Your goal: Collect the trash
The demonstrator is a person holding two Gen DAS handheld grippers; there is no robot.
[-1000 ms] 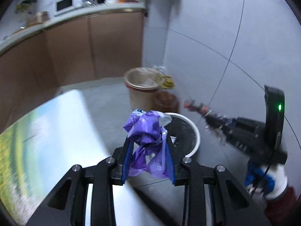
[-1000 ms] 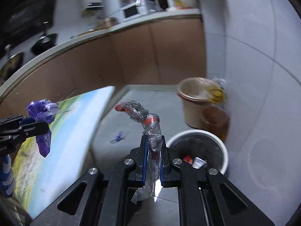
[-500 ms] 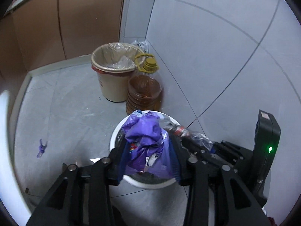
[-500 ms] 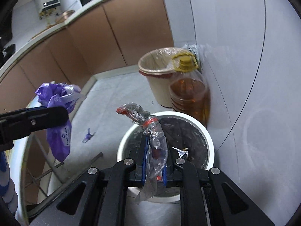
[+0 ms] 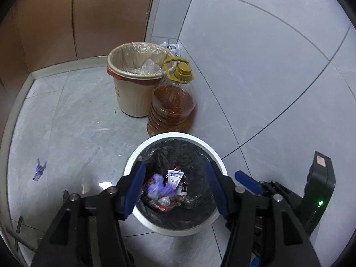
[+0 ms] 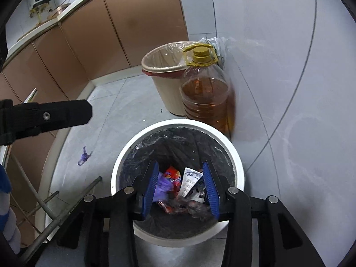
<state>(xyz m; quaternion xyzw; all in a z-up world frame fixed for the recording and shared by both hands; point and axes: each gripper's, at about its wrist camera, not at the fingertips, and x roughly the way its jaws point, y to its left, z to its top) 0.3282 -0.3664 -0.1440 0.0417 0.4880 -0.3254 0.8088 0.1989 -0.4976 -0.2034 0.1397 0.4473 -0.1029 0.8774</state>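
Note:
A white bin (image 5: 178, 136) (image 6: 182, 122) with a black liner stands on the floor straight below both grippers. My left gripper (image 5: 175, 178) hangs over its mouth, jaws opening, nothing between the blue pads. The crumpled purple wrapper (image 5: 160, 187) (image 6: 163, 185) lies inside the bin on other litter. My right gripper (image 6: 180, 173) is beside the left one over the same bin, jaws opening too, with nothing in them. The clear plastic wrapper with red print (image 6: 191, 207) rests at the bottom of the bin. In the right wrist view, one black finger of the left gripper (image 6: 51, 115) shows at the left.
A beige bin (image 5: 133, 102) with a clear liner and a large jug of amber oil (image 5: 171, 111) stand behind the white bin against the tiled wall. A small purple scrap (image 5: 39, 170) (image 6: 83, 155) lies on the floor to the left. Brown cabinets (image 6: 133, 33) line the back.
Both grippers swung from beside the table to over the white bin and sank. Both jaws opened; the purple wrapper and the clear wrapper dropped into the bin.

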